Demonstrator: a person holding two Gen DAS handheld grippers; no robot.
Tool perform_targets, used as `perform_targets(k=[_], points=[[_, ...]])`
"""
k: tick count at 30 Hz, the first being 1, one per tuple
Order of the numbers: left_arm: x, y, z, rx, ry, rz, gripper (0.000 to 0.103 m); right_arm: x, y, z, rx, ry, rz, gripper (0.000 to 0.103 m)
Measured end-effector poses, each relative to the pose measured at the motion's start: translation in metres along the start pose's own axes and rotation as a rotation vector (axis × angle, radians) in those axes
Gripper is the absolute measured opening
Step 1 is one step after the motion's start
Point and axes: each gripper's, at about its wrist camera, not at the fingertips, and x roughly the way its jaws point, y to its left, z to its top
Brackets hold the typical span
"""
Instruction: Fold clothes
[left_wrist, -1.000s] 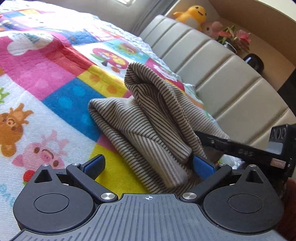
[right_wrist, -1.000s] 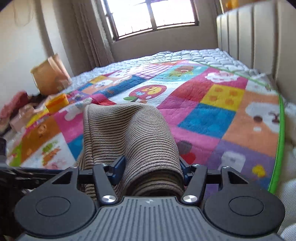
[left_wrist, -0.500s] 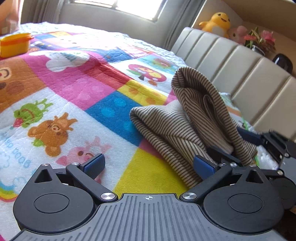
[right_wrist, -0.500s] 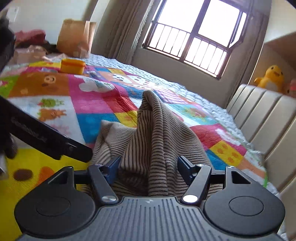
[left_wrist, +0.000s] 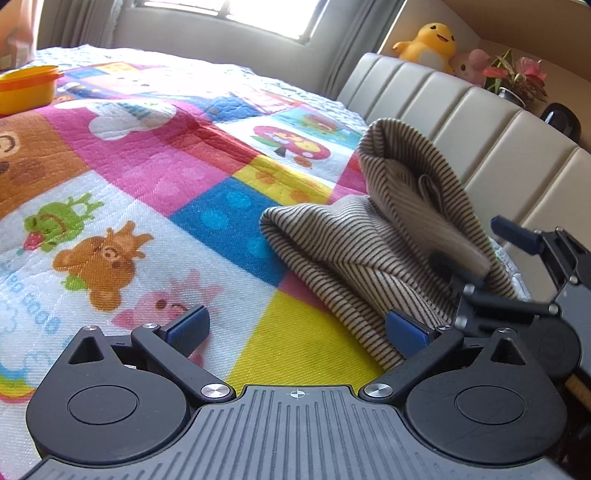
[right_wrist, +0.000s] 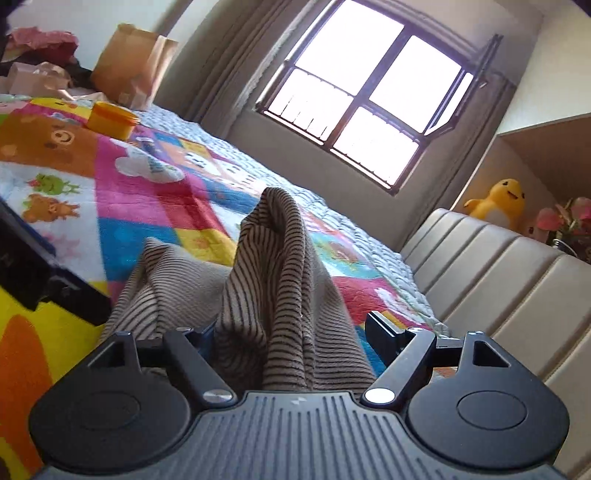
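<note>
A tan garment with thin dark stripes (left_wrist: 354, 254) lies bunched on the colourful cartoon quilt (left_wrist: 155, 173), one fold standing up in a peak (right_wrist: 275, 236). My right gripper (right_wrist: 291, 332) straddles the near end of that fold, and its jaws are opening. The right fingertip (right_wrist: 382, 330) stands off the cloth with quilt showing in the gap. In the left wrist view the right gripper (left_wrist: 487, 258) sits at the garment's right side. My left gripper (left_wrist: 295, 328) is open over the quilt, its right pad (left_wrist: 406, 332) beside the garment's near edge.
A padded beige headboard (left_wrist: 480, 140) runs along the right of the bed. A yellow plush toy (left_wrist: 428, 44) and potted flowers (left_wrist: 517, 77) sit on the shelf behind it. An orange tub (right_wrist: 110, 120) rests far left on the quilt, with a paper bag (right_wrist: 133, 66) beyond.
The right gripper's jaws have widened off the striped fold, and its view has rolled. The left gripper has drawn back to the left, so the garment no longer lies between its pads.
</note>
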Motion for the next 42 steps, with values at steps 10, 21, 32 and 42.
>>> perform_targets(k=[10,21,32,42], points=[[-0.002,0.023,0.003,-0.085,0.005,-0.107,0.103,-0.033,0.003,0.036,-0.149,-0.079,0.11,0.022],[-0.047,0.057,0.042,-0.164,-0.067,-0.17,0.1,-0.053,0.087,0.015,-0.296,-0.067,0.283,0.021],[0.008,-0.008,0.078,0.021,0.003,-0.298,0.089,-0.061,0.085,0.017,-0.251,-0.074,0.336,0.043],[0.03,0.007,0.066,0.063,0.018,-0.243,0.09,-0.051,-0.071,0.005,0.322,0.026,0.414,0.088]])
